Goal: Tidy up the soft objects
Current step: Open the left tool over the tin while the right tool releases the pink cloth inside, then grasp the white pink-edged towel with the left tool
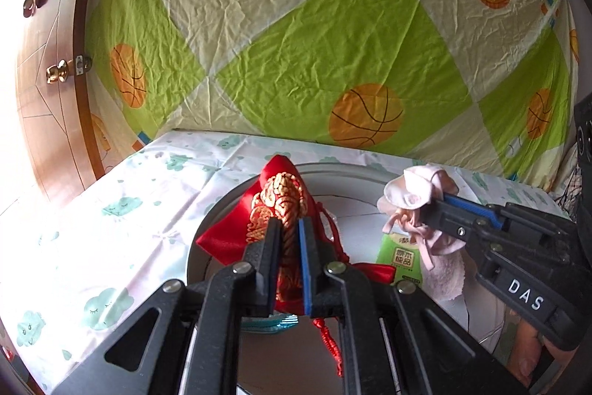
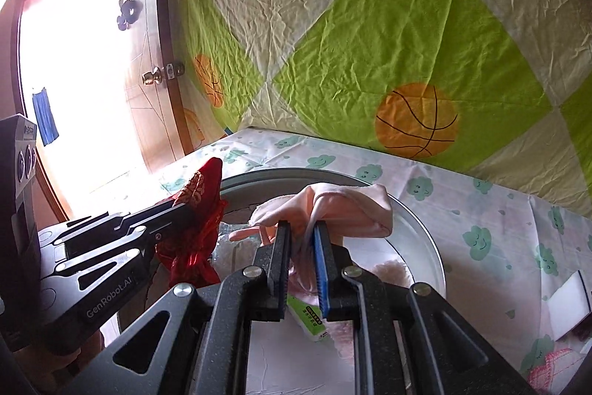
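My left gripper (image 1: 289,223) is shut on a red satin pouch with gold embroidery (image 1: 281,198) and holds it up over a round metal basin (image 1: 333,169); its red tassel (image 1: 329,339) hangs down. My right gripper (image 2: 301,228) is shut on a pink soft cloth (image 2: 347,206) and holds it over the same basin (image 2: 421,232). In the left wrist view the right gripper (image 1: 440,200) holds the pink cloth (image 1: 414,191) at right. In the right wrist view the left gripper (image 2: 185,206) holds the red pouch (image 2: 199,187) at left.
A green tissue pack (image 1: 401,258) lies in the basin, also seen under my right jaws (image 2: 307,315). The basin sits on a cloud-print tablecloth (image 1: 111,210). A green patterned sheet (image 1: 314,43) hangs behind. A wooden door (image 1: 48,62) is at left. A white sponge (image 2: 569,298) lies at right.
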